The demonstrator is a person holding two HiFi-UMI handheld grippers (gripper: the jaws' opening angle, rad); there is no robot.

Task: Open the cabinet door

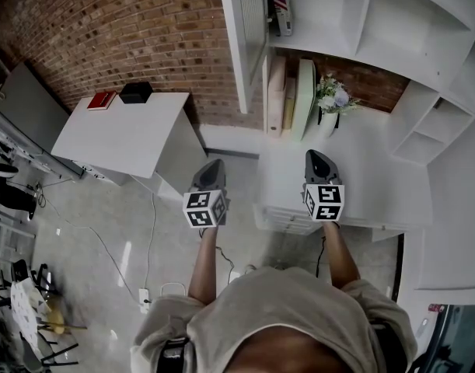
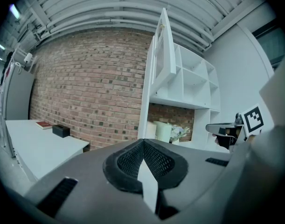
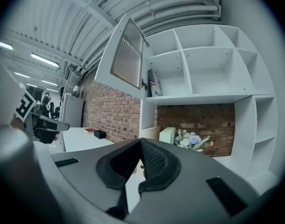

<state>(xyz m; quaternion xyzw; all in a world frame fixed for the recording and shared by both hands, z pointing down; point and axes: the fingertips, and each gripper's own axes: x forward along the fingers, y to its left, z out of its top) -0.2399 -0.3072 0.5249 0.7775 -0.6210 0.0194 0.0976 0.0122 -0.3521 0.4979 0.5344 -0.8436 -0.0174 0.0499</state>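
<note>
Item: cabinet door [image 3: 126, 55], white with a slatted panel, upper left compartment of the shelf unit. It stands swung wide open, projecting above the counter's [image 1: 377, 185] left edge. Left gripper [image 1: 213, 164]: fingers pressed together, empty, held off the counter's left edge. Right gripper [image 1: 316, 155]: fingers pressed together, empty, over the counter's front edge. Neither touches the door. Risks, as judged: a raised gripper could strike the projecting door and knock it back shut; a forward reach could topple the vase of flowers [image 1: 329, 107] at the counter's back edge.
</note>
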